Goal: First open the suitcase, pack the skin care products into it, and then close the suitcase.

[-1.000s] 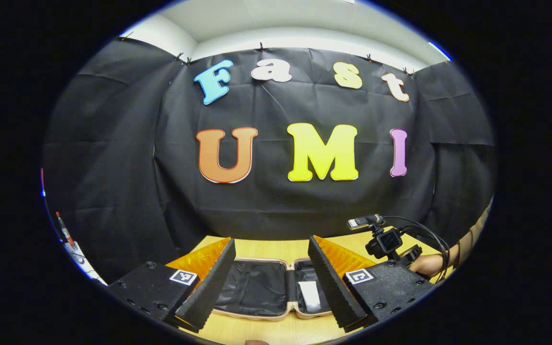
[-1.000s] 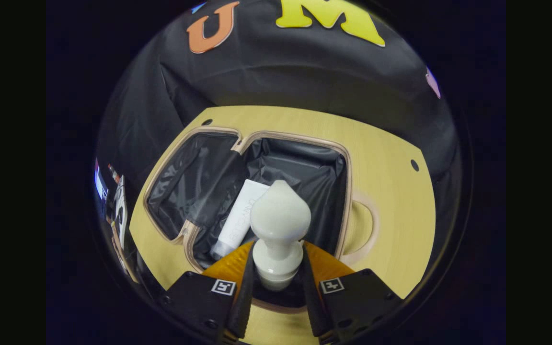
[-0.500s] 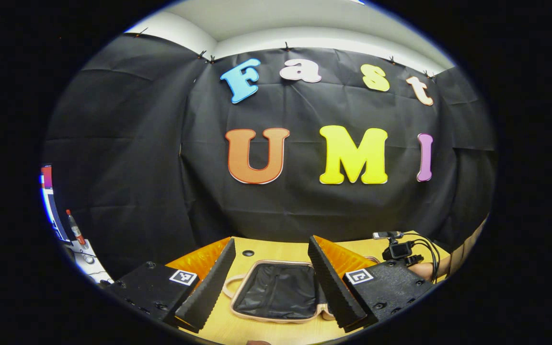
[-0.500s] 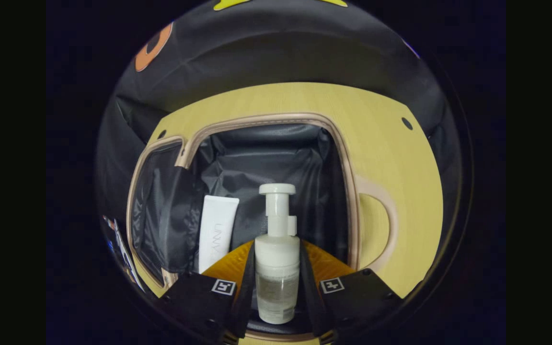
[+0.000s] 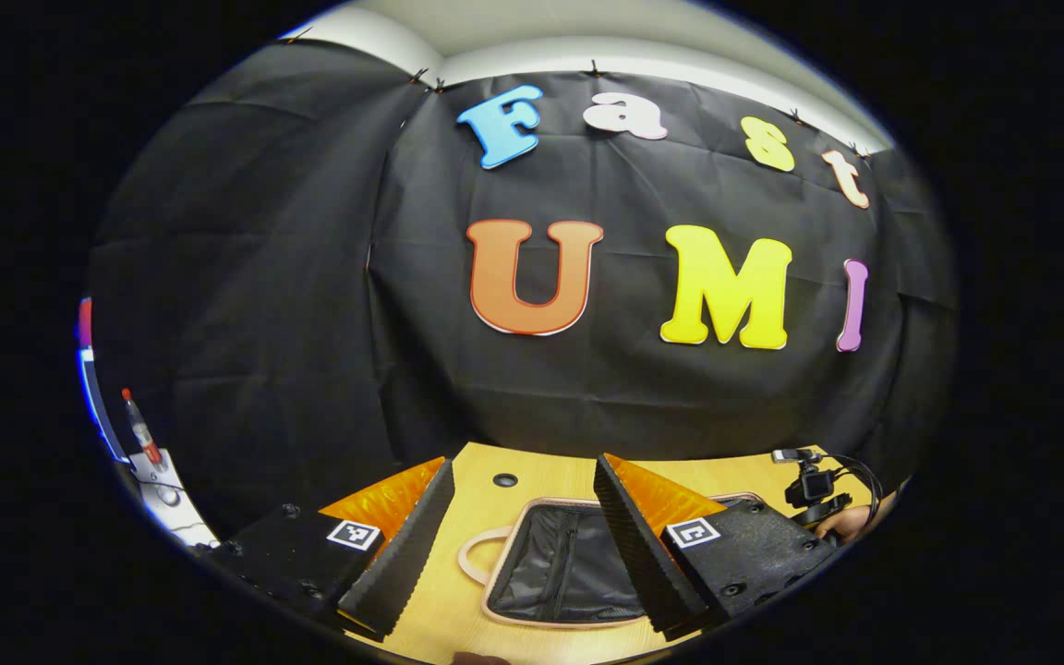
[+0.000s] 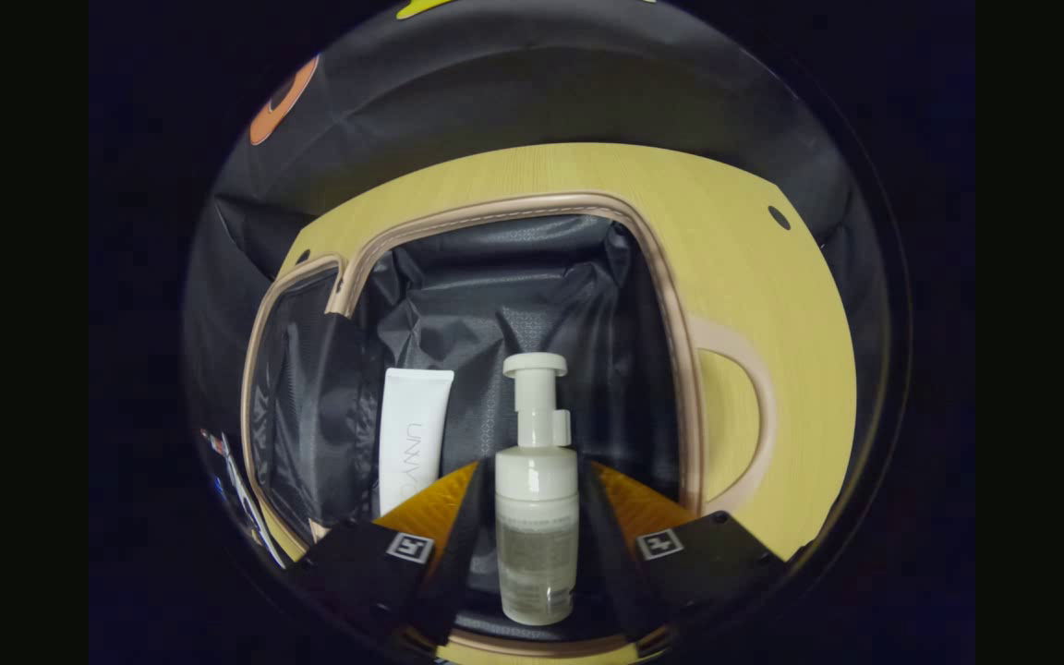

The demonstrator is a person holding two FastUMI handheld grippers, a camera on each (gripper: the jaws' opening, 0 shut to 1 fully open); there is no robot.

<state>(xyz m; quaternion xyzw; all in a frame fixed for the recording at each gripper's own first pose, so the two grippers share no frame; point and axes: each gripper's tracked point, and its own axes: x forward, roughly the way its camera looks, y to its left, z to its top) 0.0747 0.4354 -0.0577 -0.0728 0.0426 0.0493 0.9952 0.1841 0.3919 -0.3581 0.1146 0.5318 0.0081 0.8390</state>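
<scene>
left gripper view: left gripper hangs above the table with jaws wide apart and nothing between them, likely kept clear of the packing
suitcase, left gripper view: suitcase lies open on the table, dark lining up; right gripper is low at its far side
right gripper view: right gripper has its jaws apart, either side of a pump bottle lying in the open case; whether they touch it i cannot tell
tube: a white tube lies just beside the bottle, packed
step: likely letting go of the bottle; closing is left
</scene>
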